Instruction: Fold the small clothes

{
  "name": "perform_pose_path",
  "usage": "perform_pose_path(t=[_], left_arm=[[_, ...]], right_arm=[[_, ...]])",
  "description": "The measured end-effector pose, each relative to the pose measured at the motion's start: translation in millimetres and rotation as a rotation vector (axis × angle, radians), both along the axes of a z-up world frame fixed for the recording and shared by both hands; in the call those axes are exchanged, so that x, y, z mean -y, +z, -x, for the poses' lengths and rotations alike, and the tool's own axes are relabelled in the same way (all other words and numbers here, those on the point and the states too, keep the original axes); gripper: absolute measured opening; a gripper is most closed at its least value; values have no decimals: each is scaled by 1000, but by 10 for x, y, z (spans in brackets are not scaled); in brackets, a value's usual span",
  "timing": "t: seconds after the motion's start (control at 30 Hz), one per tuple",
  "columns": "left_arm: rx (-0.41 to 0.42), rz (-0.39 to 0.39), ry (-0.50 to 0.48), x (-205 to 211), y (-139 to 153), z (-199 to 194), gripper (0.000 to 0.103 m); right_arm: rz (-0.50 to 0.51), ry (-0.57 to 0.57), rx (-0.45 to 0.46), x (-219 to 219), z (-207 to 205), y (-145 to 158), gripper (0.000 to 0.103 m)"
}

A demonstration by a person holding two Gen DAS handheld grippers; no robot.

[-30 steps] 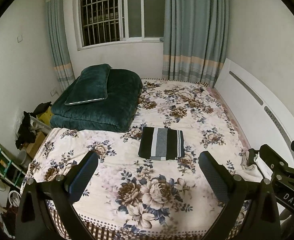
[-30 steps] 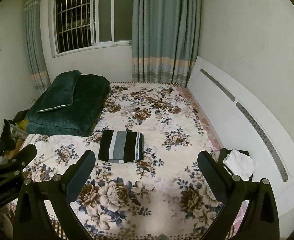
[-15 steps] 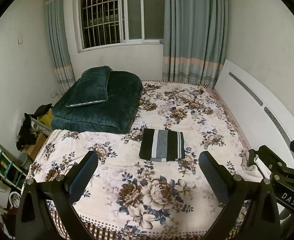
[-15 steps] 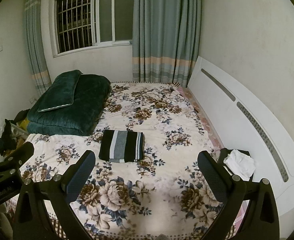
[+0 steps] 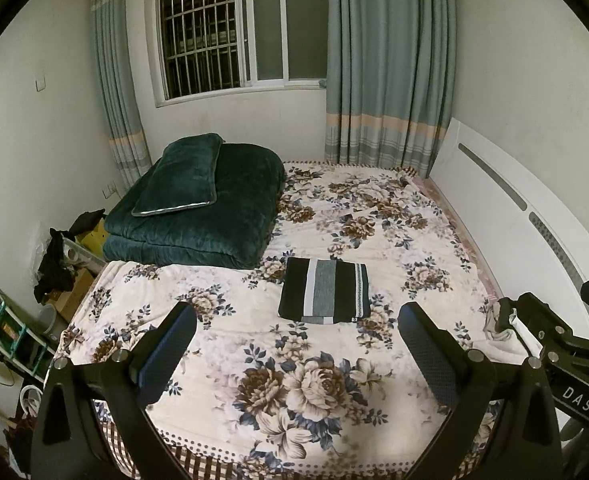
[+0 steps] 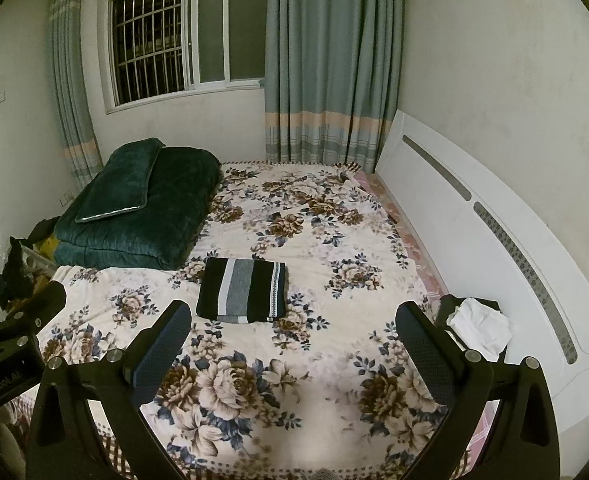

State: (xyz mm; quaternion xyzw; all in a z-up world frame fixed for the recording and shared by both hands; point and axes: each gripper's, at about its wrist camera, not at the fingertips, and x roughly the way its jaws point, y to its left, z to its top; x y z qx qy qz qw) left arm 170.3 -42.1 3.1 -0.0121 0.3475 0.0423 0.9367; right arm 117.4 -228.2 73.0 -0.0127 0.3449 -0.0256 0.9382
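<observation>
A folded garment with black, white and grey stripes (image 5: 323,292) (image 6: 242,290) lies flat on the floral bedspread (image 5: 334,380) (image 6: 314,240), mid-bed. My left gripper (image 5: 296,332) hovers above the bed's near edge, open and holding nothing, well short of the garment. My right gripper (image 6: 294,330) is likewise open and empty, raised over the near part of the bed, with the garment ahead and to its left. A small pile of white and dark clothes (image 6: 476,324) (image 5: 498,320) rests at the bed's right edge beside the headboard.
A folded dark green quilt (image 5: 198,216) (image 6: 134,212) with a pillow on top fills the far left of the bed. The white headboard (image 6: 494,232) runs along the right. Window and curtains stand behind. Clutter and a small shelf (image 5: 2,332) sit on the floor left.
Both grippers have drawn back and risen slightly, so the view has shifted a little downward. The folded garment has not moved and both grippers stay open.
</observation>
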Motion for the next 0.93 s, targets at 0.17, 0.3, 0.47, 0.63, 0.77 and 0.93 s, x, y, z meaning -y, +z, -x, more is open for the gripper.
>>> perform_pose_path(t=[0.17, 0.3, 0.47, 0.63, 0.77, 0.93], left_arm=[[1, 0, -4, 1, 3, -9, 103], [0, -1, -4, 4, 2, -10, 103], [0, -2, 0, -14, 20, -20, 103], [0, -2, -1, -18, 16, -20, 103], [0, -3, -3, -15, 12, -20, 103], [9, -8, 0, -46, 58, -33, 103]], right_arm=[[-1, 0, 2, 7, -7, 1, 103], [0, 2, 2, 0, -1, -1, 103], [1, 1, 2, -4, 1, 2, 103], [0, 4, 4, 0, -3, 3, 103], [-1, 2, 2, 8, -1, -2, 103], [-1, 2, 3, 5, 1, -1, 103]])
